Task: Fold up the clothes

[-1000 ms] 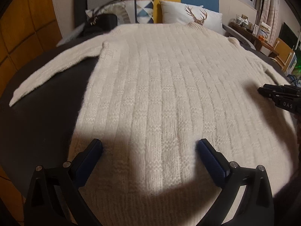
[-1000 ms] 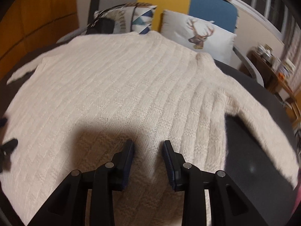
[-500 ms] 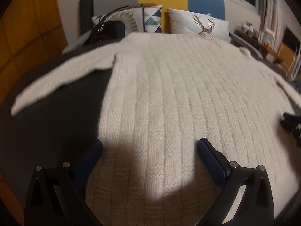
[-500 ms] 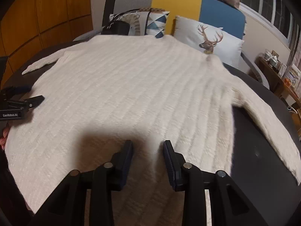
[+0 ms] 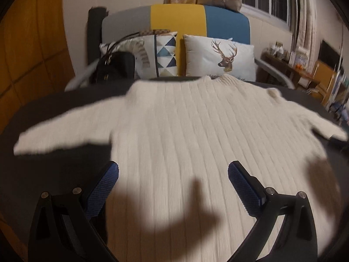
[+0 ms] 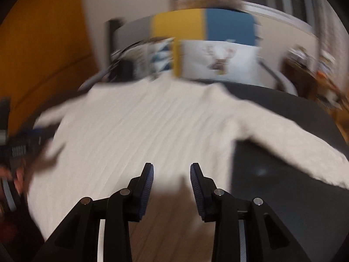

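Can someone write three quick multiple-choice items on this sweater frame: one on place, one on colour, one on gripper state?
1. Where does the sweater lie?
A. Spread flat on the dark table
B. Draped over the sofa back
C. Bunched on the floor

2. What colour is the sofa panel between the grey and the blue one?
A. Red
B. Yellow
C. Green

3. How does the left hand-held gripper stand?
A. Shut on a sleeve
B. Shut on the hem
C. Open, nothing between its fingers

Key:
1 A, body and both sleeves lie spread out on the dark top.
2 B, a yellow panel shows behind the patterned pillow and the deer pillow.
3 C, its blue pads stand far apart over the knit and hold no fabric.
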`<action>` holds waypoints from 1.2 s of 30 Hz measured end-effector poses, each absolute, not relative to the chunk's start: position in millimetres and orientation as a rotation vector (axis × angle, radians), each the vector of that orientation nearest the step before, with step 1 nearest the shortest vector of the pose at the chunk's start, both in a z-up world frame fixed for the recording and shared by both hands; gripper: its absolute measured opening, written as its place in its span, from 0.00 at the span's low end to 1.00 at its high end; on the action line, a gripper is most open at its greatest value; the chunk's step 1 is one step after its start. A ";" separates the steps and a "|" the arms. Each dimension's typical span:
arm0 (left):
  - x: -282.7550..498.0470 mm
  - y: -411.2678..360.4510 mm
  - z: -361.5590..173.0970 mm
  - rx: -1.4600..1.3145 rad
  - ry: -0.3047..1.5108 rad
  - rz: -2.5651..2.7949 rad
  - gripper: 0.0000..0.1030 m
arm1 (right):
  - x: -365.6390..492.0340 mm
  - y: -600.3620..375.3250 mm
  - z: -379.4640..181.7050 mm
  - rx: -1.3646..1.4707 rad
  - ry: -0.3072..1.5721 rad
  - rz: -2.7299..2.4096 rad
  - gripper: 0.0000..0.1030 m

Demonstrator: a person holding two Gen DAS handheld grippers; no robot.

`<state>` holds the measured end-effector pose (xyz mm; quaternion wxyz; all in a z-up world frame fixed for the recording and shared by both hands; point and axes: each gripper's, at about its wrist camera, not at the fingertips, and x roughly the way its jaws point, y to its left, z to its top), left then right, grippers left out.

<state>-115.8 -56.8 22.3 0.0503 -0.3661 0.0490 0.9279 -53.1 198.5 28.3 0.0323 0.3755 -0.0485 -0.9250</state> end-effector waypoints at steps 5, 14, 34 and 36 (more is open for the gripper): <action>-175.9 -25.4 -20.7 -1.304 0.421 2.787 0.99 | -117.8 242.5 34.0 1.270 -0.098 -2.957 0.20; -173.5 -33.8 -28.8 -1.293 0.301 2.781 1.00 | -152.9 268.5 -20.9 1.471 0.075 -2.889 0.09; -170.0 -34.8 -30.4 -1.292 0.245 2.770 1.00 | -165.3 273.8 13.0 1.330 -0.266 -2.813 0.14; -169.7 -34.9 -30.8 -1.290 0.244 2.771 1.00 | -187.1 259.6 18.4 1.347 -0.121 -2.839 0.11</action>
